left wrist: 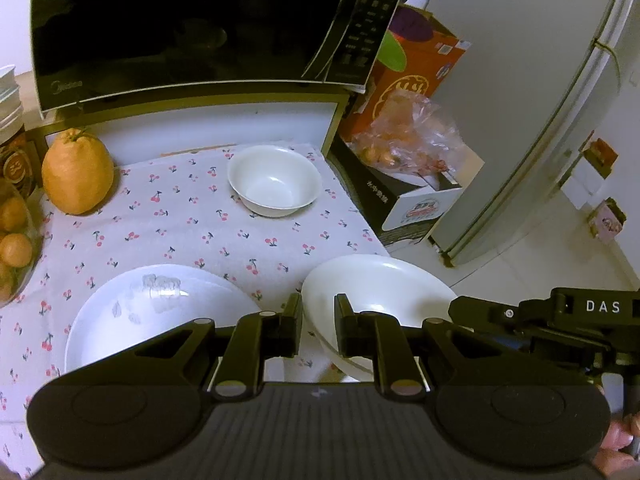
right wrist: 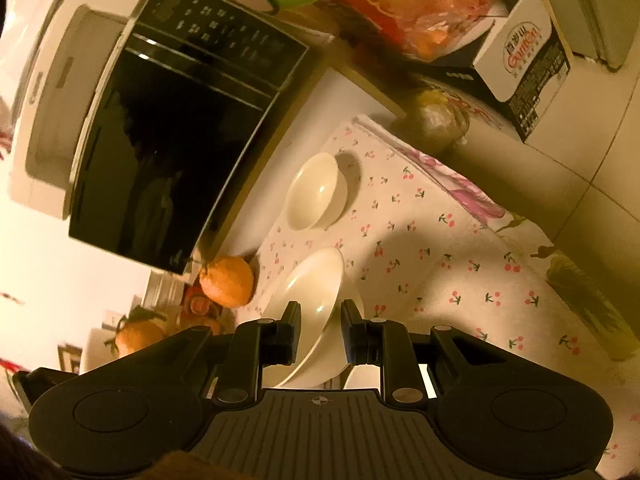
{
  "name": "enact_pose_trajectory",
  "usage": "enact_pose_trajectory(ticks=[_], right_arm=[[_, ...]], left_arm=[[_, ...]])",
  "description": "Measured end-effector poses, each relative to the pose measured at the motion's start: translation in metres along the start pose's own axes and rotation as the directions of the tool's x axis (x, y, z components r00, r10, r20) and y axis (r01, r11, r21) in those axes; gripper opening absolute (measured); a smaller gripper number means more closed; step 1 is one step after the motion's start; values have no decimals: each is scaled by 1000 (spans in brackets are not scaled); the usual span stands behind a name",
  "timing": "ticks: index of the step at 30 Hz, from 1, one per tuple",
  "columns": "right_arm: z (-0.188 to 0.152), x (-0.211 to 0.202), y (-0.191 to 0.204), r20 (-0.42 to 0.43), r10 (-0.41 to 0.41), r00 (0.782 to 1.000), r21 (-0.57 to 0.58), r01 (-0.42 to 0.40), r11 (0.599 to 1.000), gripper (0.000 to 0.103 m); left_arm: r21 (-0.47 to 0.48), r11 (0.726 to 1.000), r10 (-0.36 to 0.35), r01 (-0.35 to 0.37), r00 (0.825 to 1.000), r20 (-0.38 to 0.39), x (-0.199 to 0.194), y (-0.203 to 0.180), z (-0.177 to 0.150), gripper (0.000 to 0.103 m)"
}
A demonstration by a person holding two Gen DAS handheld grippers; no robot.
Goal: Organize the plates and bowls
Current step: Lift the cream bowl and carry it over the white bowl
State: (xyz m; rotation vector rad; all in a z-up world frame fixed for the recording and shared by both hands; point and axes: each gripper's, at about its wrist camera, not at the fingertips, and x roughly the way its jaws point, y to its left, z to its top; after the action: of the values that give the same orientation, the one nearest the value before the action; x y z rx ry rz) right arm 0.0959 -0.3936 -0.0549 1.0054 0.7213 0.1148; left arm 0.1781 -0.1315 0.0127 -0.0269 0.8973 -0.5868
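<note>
The plate [right wrist: 316, 320] is gripped at its rim between the fingers of the right gripper [right wrist: 320, 332] and held tilted above the cherry-print cloth [left wrist: 180, 232], beside the flat plate [left wrist: 160, 312]; it is judged best levelled before being lowered onto that plate. The left gripper [left wrist: 318, 324] is seen parted, holding nothing. Counted near to far: two plates, one bowl [left wrist: 275, 180].

Small bowl [left wrist: 275, 179] on the tablecloth [left wrist: 192, 236] before the microwave [left wrist: 192, 24] — plate [left wrist: 132, 320] nearer, left of large bowl [left wrist: 380, 284].
</note>
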Motion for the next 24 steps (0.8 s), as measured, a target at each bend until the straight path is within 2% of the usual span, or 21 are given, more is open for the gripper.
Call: enact_pose_trajectory(ticks=[10,19,24], right_arm=[[-8,-23,-4,-54,-23,998,-96,17,995,22],[-19,-26,-10,-90,-81,993,-168,65,984,22],[-23,-24,-8,-93,-106,990,-204,85,975,22]], left_arm=[[5,1000,2,-2,1000,-4,-13,-17,-36,15],[98,993,69,-73,996,48,-21,-41,-70,15],[112,989,88,-95,994,71,-22,-43,-84,15]])
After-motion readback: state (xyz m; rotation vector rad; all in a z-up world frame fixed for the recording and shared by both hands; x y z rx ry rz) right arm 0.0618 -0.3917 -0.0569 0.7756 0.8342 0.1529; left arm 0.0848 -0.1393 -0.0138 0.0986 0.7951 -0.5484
